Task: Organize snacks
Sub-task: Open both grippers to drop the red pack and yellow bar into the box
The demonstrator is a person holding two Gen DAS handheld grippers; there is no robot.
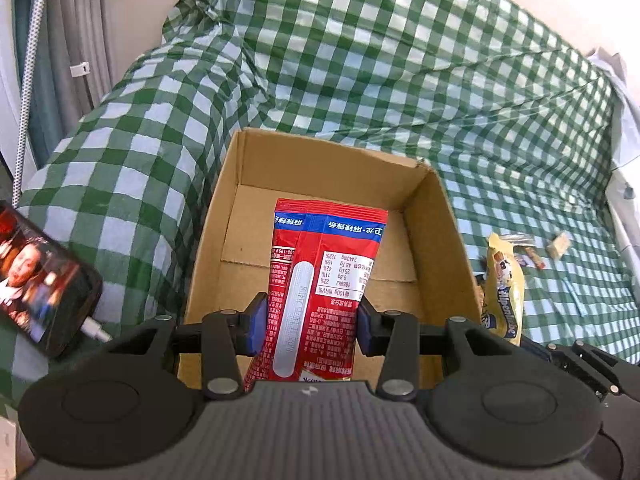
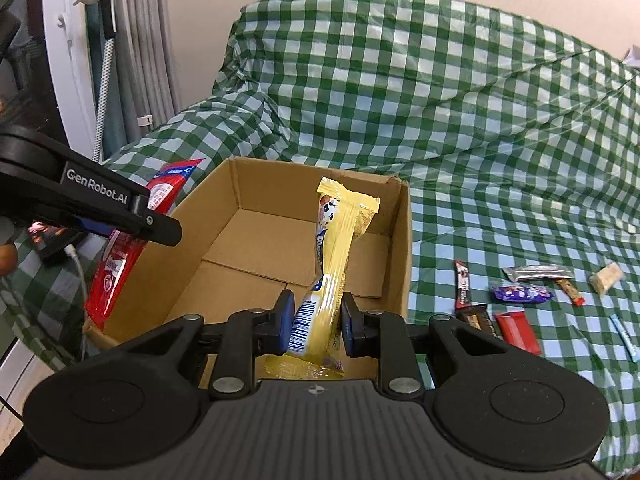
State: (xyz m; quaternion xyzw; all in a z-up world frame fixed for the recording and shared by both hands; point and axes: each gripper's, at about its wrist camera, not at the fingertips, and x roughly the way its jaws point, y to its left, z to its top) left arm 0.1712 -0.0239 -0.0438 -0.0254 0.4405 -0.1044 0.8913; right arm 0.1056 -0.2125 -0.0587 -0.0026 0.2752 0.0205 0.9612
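Note:
An open cardboard box [image 1: 448,240] [image 2: 400,248] sits on a green checked cloth. My left gripper [image 1: 310,326] is shut on a red snack packet [image 1: 320,272] and holds it over the box's near part; the packet also shows in the right wrist view [image 2: 116,264], at the box's left edge. My right gripper [image 2: 316,326] is shut on a yellow snack packet [image 2: 334,256] and holds it over the box's right half; it also shows in the left wrist view [image 1: 504,292]. The box floor looks bare.
Several small snack bars lie on the cloth right of the box, among them a red wrapper [image 2: 518,332], a purple one [image 2: 520,294] and a silver one [image 2: 536,272]. A phone [image 1: 36,280] with a charging cable lies to the left. Grey curtains [image 2: 152,40] hang at the far left.

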